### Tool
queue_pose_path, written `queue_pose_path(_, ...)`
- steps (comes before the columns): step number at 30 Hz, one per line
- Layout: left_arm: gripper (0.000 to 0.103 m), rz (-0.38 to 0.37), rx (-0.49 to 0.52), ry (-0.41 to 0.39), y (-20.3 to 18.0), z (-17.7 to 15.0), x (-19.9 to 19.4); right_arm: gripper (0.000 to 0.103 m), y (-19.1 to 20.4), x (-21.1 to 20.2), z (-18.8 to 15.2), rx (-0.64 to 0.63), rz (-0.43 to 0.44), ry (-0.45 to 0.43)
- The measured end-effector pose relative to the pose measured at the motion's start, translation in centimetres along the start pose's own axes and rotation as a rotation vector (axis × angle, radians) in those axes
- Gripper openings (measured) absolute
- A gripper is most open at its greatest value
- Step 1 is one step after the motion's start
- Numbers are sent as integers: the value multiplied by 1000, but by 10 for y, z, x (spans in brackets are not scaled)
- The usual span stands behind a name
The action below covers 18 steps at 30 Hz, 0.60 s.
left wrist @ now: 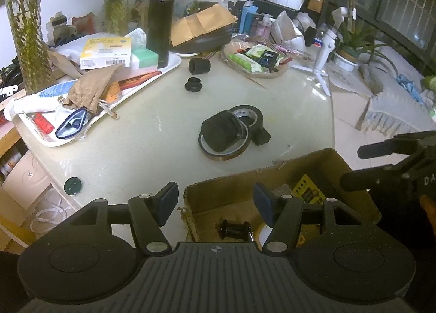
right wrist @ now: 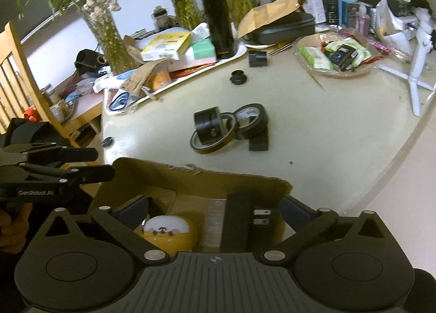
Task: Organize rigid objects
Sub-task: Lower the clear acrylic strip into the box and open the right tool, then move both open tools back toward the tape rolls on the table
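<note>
**A:** Cardboard box point(right wrist: 190, 176) is nearest, right under both my grippers. My right gripper point(right wrist: 215, 212) stands wide open and holds nothing; a black plug adapter point(right wrist: 245, 220) stands between its fingers, inside the box, so I judge it is just dropped.

**B:** And your left gripper point(left wrist: 215, 201)?

**A:** Half open, empty, over the box corner. Next I must reach out to the tape rolls point(left wrist: 229, 133) further on the table point(left wrist: 136, 149).

**B:** Do the views differ?

**A:** Only the left view shows the small black spool point(left wrist: 234, 228); only the right shows the round yellow toy point(right wrist: 169, 234).
</note>
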<state>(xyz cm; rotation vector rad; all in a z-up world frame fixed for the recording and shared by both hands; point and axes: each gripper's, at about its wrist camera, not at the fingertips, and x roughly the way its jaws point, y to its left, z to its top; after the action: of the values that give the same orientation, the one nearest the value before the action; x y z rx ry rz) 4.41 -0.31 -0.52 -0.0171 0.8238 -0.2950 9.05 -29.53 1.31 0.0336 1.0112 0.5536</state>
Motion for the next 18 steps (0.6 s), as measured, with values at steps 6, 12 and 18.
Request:
queue_pose_path(6, 60, 6, 19, -1, -3, 0, 1, 103, -7, 1, -1, 14, -20, 2)
queue_pose_path(12, 60, 13, 26, -4, -3, 1, 2, 103, -14, 3, 0, 36, -31, 6)
queue_pose_path(18, 60, 14, 30, -4, -3, 3, 4, 103, -19, 5, 1, 50, -37, 2)
